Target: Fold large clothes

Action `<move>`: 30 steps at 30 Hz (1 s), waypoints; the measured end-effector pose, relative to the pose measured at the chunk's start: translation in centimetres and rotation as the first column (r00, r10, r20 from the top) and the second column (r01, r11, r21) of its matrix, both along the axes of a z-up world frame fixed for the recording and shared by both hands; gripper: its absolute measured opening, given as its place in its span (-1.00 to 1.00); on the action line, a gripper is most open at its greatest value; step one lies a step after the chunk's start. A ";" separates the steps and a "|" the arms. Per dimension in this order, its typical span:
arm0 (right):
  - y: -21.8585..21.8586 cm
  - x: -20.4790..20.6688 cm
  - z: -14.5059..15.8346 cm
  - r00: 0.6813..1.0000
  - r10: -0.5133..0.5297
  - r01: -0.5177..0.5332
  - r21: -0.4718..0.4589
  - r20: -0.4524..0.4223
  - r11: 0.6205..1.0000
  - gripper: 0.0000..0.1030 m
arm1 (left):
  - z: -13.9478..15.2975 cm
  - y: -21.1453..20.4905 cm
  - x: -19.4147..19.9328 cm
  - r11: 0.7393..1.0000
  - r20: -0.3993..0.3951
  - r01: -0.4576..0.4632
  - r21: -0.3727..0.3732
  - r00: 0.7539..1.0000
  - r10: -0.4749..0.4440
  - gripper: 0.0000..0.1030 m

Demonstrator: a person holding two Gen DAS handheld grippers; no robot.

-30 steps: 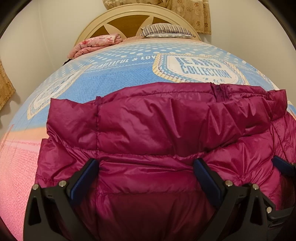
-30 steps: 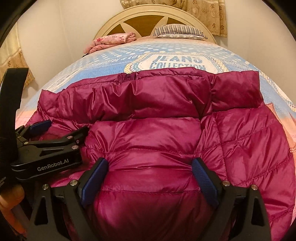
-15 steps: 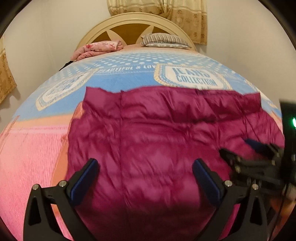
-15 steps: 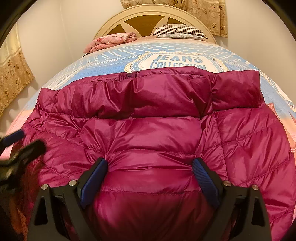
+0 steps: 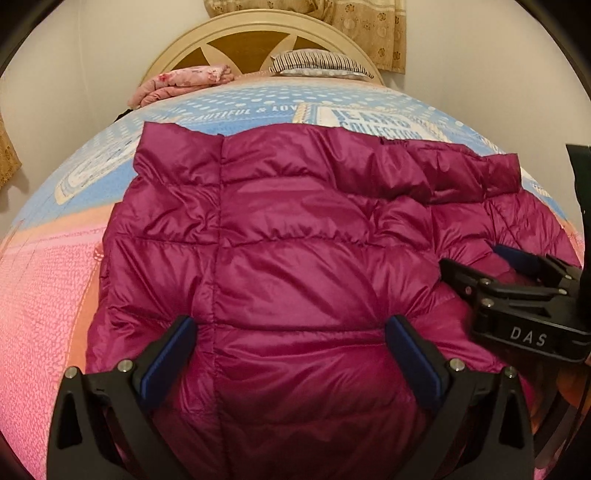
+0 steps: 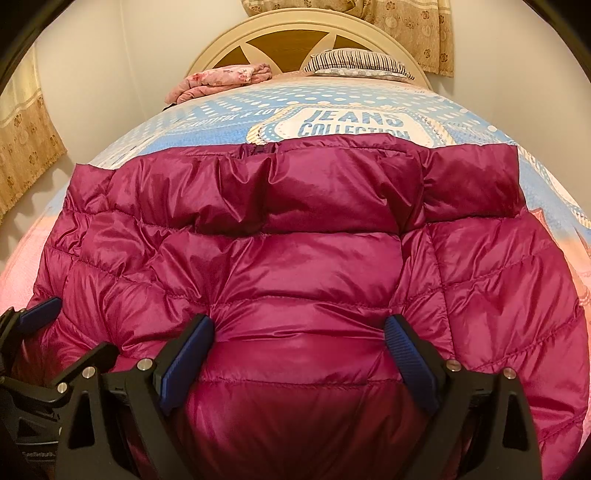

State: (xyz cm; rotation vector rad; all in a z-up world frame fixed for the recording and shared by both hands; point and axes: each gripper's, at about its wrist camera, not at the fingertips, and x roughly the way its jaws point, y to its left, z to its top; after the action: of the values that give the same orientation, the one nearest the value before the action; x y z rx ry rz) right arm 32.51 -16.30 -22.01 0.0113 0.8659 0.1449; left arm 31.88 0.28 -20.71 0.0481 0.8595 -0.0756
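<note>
— Where is the jacket?

— The magenta puffer jacket (image 5: 295,236) lies spread across the near half of the bed (image 5: 44,295), on a pink and blue bedspread (image 6: 229,110) printed with "JEANS COLLECTION". Its far edge ends just short of that lettering.

— And the left gripper?

— The left gripper (image 5: 291,354) sits at the near edge of the jacket, its blue-padded fingers (image 5: 168,360) spread wide with a puffed panel bulging between them. The pads touch the fabric on either side, but whether they pinch it I cannot tell; the jaws look parted rather than clamped.

— The right one?

— Much the same. The right gripper (image 6: 299,354) has its fingers (image 6: 410,360) held wide apart around a swollen section of quilting at the near edge. In the left wrist view it appears at the right of the scene, just beside the left gripper, resting over the jacket.

— What is at the far end?

— A cream arched headboard (image 6: 306,33), a striped pillow (image 6: 358,62) to the right, a folded pink floral blanket (image 6: 221,81) to the left, and beige patterned curtains (image 6: 406,22) behind.
</note>
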 end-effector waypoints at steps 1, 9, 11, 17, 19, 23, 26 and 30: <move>0.0 0.0 0.0 1.000 0.000 0.000 -0.001 0.000 1.000 0.83 | 0.0 0.0 0.0 1.000 0.000 0.000 -0.001 1.000 0.000 1.00; 0.2 -0.1 -0.1 1.000 -0.002 0.002 -0.015 0.000 1.000 0.83 | -0.2 0.0 0.1 1.000 -0.007 0.002 -0.012 1.000 -0.002 1.00; 0.2 -0.1 0.0 1.000 -0.002 0.002 -0.013 0.000 1.000 0.83 | -0.2 0.1 0.1 1.000 -0.010 0.002 -0.018 1.000 -0.003 1.00; 0.2 -0.1 0.0 1.000 -0.002 0.002 -0.016 0.000 1.000 0.84 | -0.2 0.2 0.2 1.000 -0.011 0.002 -0.019 1.000 -0.002 1.00; 0.1 -0.2 0.1 1.000 -0.002 0.002 -0.016 0.001 1.000 0.84 | -0.2 0.2 0.2 1.000 -0.010 0.002 -0.017 1.000 -0.002 1.00; -0.2 -1.9 1.1 1.000 0.014 -0.014 0.013 0.015 1.000 0.83 | -0.3 0.7 0.2 0.999 -0.009 0.002 -0.040 1.000 -0.003 1.00; -1.1 -4.5 2.0 0.999 0.017 -0.021 0.069 0.049 0.997 0.83 | -0.3 0.6 0.2 0.999 -0.008 0.003 -0.041 1.000 -0.003 1.00; -0.9 -5.6 1.3 0.998 0.018 -0.019 0.021 0.053 1.000 0.83 | 0.1 1.1 -0.3 0.998 0.004 0.002 -0.070 1.000 -0.002 1.00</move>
State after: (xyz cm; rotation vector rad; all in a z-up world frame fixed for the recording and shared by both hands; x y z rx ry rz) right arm 26.91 -17.18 -20.75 0.0195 0.8115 0.1710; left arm 31.59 1.40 -20.61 -0.0163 0.8524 -0.1070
